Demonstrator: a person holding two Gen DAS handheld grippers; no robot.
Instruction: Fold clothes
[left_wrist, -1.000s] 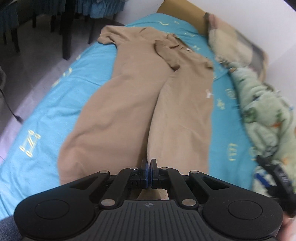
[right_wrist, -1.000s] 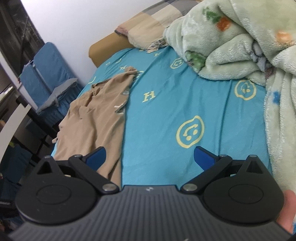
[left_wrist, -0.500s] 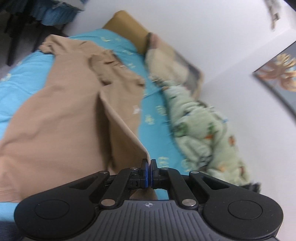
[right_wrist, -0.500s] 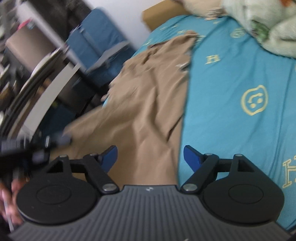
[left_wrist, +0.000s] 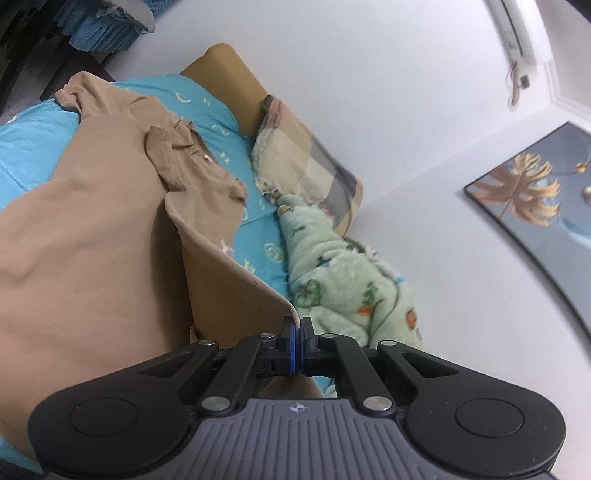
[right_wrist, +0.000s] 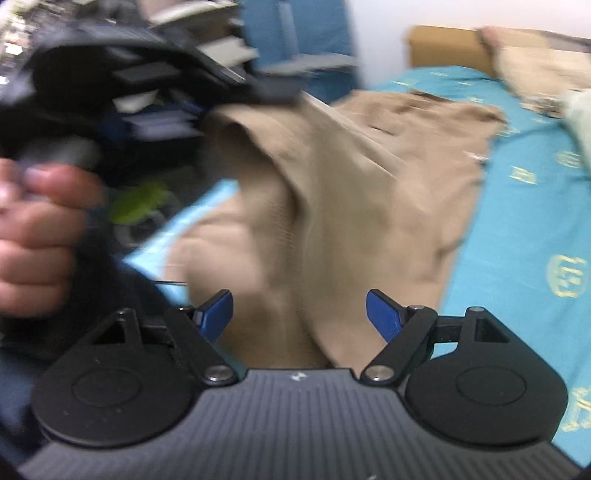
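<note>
A tan shirt (left_wrist: 92, 229) lies spread on the blue bed sheet (left_wrist: 29, 136), collar toward the headboard. My left gripper (left_wrist: 296, 325) is shut on the shirt's hem corner, which it holds lifted so the right side rises in a fold. In the right wrist view the same shirt (right_wrist: 332, 192) hangs up toward the left gripper (right_wrist: 199, 110), blurred, with a hand (right_wrist: 33, 236) on its handle. My right gripper (right_wrist: 299, 312) is open just above the shirt's lower part, nothing between its blue fingers (right_wrist: 384, 317).
A green fleece blanket (left_wrist: 343, 280) is heaped along the bed's right side by a plaid pillow (left_wrist: 314, 155) and a tan headboard (left_wrist: 236, 81). White wall with a framed picture (left_wrist: 535, 192) is right. Blue chairs and dark furniture (right_wrist: 295, 44) stand beyond the bed's left edge.
The left gripper has lifted the shirt's hem corner higher off the bed and tilted up toward the wall. The right gripper swung left from the blanket side over the shirt, still open.
</note>
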